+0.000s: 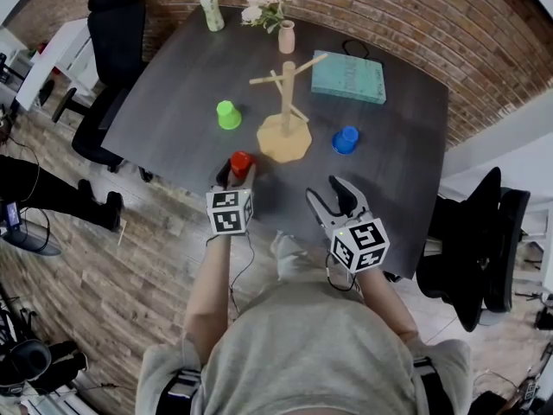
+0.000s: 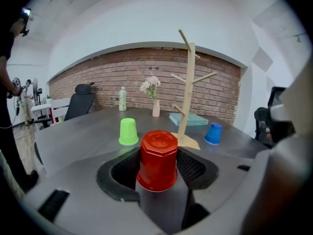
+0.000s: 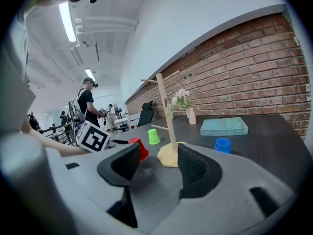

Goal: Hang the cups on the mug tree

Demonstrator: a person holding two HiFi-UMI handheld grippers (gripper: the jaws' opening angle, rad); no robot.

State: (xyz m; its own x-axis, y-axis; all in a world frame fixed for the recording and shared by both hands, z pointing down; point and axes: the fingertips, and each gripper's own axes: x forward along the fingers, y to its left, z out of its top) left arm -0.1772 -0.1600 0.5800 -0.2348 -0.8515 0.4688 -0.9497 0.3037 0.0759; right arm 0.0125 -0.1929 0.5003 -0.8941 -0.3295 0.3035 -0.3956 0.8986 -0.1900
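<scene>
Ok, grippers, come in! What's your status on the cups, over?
Left gripper shut on red cup. Right gripper open, empty. Green cup and blue cup on table, mug tree bare. Nothing between red cup and tree.

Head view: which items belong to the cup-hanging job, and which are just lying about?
Job:
- wooden mug tree
- red plastic cup, gripped in the left tongs
- green plastic cup
- blue plastic cup

Lying about:
- teal book
- pink vase of flowers
- pale green bottle
- black office chair
</scene>
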